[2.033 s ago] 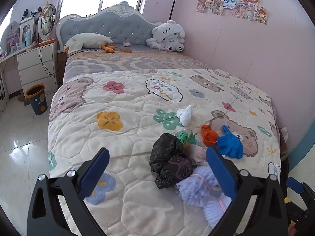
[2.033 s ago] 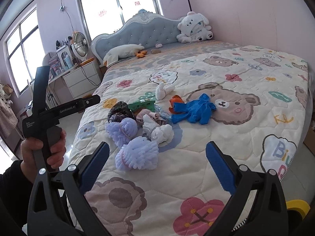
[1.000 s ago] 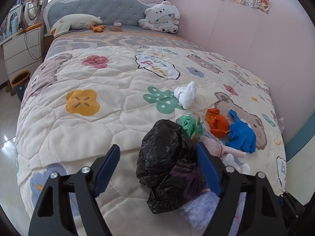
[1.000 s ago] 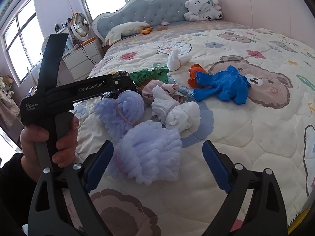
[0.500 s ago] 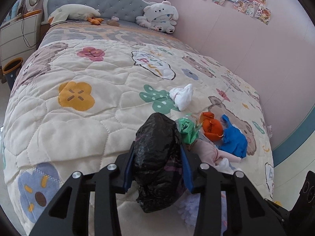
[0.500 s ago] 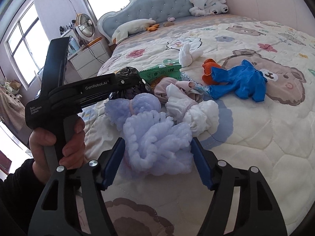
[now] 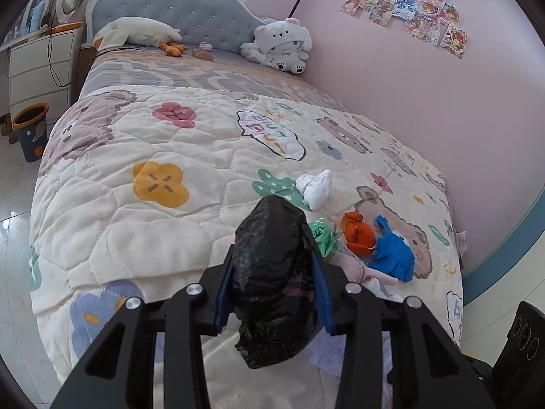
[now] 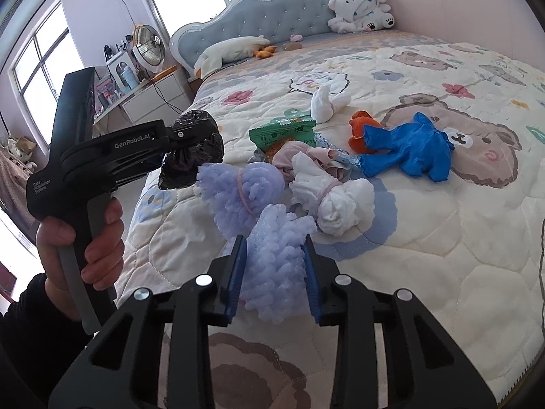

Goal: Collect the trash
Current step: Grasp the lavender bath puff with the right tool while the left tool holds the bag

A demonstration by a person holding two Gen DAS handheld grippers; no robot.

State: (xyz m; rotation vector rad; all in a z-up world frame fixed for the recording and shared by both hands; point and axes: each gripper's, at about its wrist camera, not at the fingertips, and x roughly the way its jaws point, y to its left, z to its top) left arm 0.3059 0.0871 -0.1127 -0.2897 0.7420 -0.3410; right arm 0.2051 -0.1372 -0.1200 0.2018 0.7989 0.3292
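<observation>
Your left gripper (image 7: 272, 293) is closed on the black plastic bag (image 7: 272, 279); its two blue pads press the bag from both sides. In the right wrist view the bag (image 8: 192, 150) hangs at the gripper tip, above the near left corner of the bed (image 8: 425, 272), and it seems to be lifted off the quilt, though the left wrist view does not show this well. The long axis of the bag runs along the fingers, with the rounded end pointing toward the headboard (image 7: 177, 10).

Your right gripper (image 8: 272, 279) is closed on a lavender fluffy bundle (image 8: 276, 266), squeezed narrow between the pads. This bundle sits near the foot edge of the bed, and its long axis also follows the fingers. A second lavender bundle (image 8: 238, 191) lies just beyond it, touching a white sock roll (image 8: 333, 204).

To the left of the bed is open floor (image 7: 13, 204), with a small bin (image 7: 32, 133) standing beside the drawers (image 7: 37, 68). On the right side the quilt runs close to the pink wall (image 7: 442, 119). The middle of the quilt is free toward the headboard. The green wrapper (image 8: 282, 133), orange piece (image 8: 361, 129) and blue glove (image 8: 408, 153) lie close together beyond the bundles, and a white crumpled piece (image 8: 323, 102) lies a little apart behind them.
</observation>
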